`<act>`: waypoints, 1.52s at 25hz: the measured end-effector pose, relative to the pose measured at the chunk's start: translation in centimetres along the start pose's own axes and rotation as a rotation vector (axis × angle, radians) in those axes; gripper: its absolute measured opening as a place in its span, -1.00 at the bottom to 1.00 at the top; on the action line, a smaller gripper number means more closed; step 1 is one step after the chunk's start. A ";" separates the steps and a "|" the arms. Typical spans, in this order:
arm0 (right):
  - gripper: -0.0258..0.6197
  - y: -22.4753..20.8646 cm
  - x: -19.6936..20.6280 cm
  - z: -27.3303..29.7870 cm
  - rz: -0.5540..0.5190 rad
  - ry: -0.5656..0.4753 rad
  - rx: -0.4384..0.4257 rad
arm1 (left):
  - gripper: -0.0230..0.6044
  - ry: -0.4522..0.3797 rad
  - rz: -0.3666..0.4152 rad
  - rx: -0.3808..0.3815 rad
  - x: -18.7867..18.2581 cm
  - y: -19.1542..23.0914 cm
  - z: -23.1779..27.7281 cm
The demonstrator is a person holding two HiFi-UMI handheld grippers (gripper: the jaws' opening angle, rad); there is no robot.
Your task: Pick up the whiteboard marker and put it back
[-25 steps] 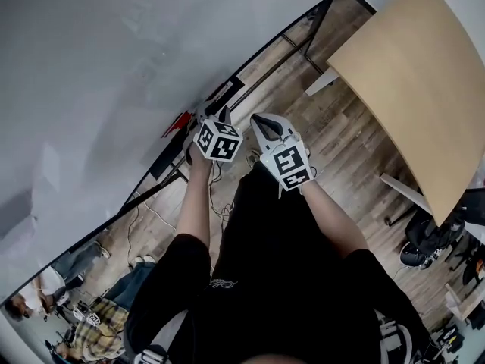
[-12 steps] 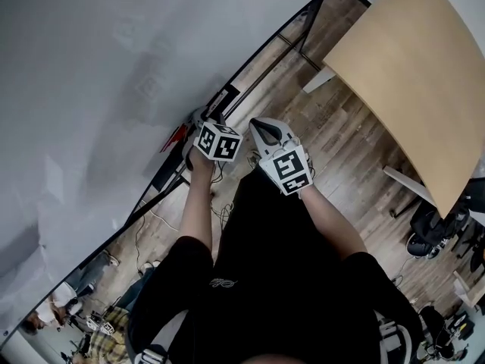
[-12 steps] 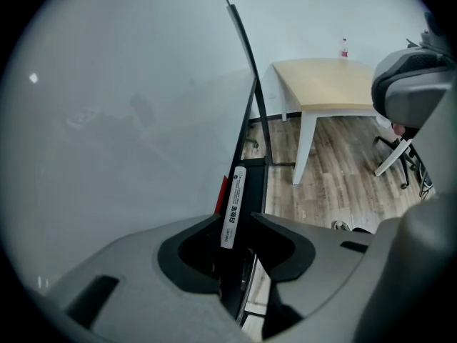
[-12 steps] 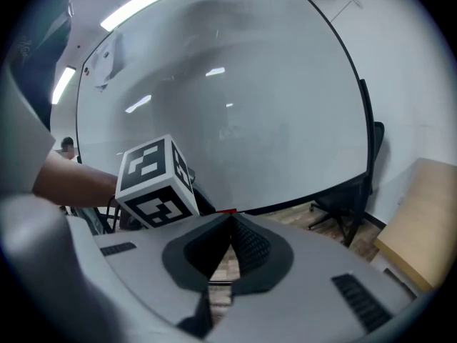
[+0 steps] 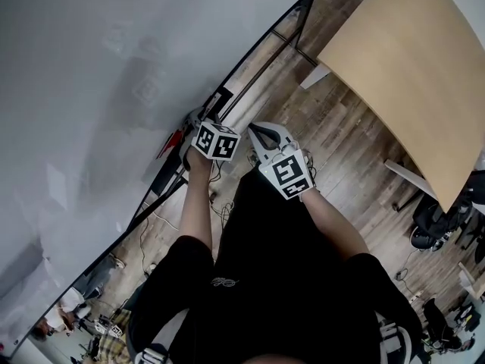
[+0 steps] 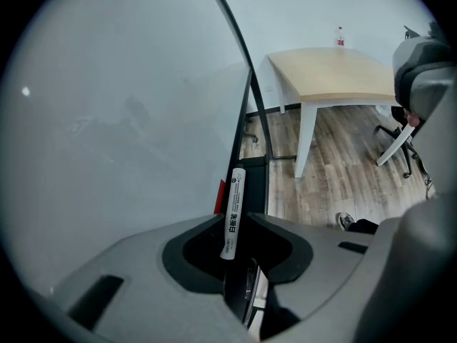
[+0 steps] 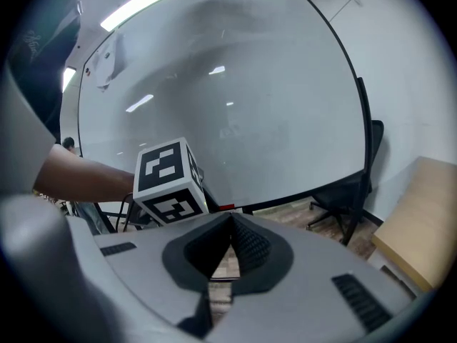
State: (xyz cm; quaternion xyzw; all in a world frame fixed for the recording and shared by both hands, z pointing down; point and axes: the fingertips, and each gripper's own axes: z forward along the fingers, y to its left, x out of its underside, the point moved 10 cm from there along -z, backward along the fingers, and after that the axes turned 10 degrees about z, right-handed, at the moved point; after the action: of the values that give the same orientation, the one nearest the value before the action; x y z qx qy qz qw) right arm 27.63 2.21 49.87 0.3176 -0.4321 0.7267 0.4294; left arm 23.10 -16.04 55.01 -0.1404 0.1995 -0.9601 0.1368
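Two grippers, head view: the left gripper (image 5: 206, 121) and right gripper (image 5: 256, 130) are close together at the lower edge of the whiteboard (image 5: 114, 67), over its black ledge (image 5: 165, 174).
Left gripper view: the whiteboard marker (image 6: 232, 213) lies lengthwise between the jaws, which are closing on it. A sliver of gap seems to show on one side. Its far end is over the ledge.
Right gripper view: the jaws are fully together with nothing between them.
Handling: the marker looks light and rigid, and its smooth plastic barrel is probably slippery. Pinching mid-barrel, across the label, should stop it pivoting.
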 end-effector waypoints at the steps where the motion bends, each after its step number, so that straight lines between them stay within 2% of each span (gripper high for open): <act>1: -0.92 -0.2 0.0 -0.2 0.006 -0.003 0.004 | -0.64 0.004 0.002 -0.001 -0.1 0.0 0.1; 9: -0.92 -1.1 -0.1 -0.2 0.029 -0.014 0.009 | -0.70 0.037 0.045 -0.045 -0.5 -0.5 0.4; 13: -0.92 -1.1 -0.5 0.0 0.026 -0.021 0.010 | -0.72 0.055 0.093 -0.050 -0.9 -0.5 0.6; 21: -0.92 -1.5 -0.4 -0.4 0.038 -0.024 0.028 | -0.73 0.046 0.121 -0.069 -1.3 -0.6 0.7; 28: -0.92 -1.8 -0.2 -0.9 0.038 -0.030 0.026 | -0.73 0.012 0.106 -0.068 -0.7 -0.9 0.6; 32: -0.92 -1.7 0.0 -1.2 0.034 -0.024 0.018 | -0.73 -0.004 0.077 -0.054 -0.4 -0.8 -0.2; 38: -0.92 -1.1 -0.1 -1.1 0.016 -0.016 -0.005 | -0.73 -0.065 0.028 -0.076 -0.1 -1.0 -2.7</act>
State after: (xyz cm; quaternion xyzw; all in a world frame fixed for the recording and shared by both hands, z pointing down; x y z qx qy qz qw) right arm 28.60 3.45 49.71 0.3190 -0.4397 0.7264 0.4209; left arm 22.15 -14.16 53.08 -0.1738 0.2333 -0.9447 0.1513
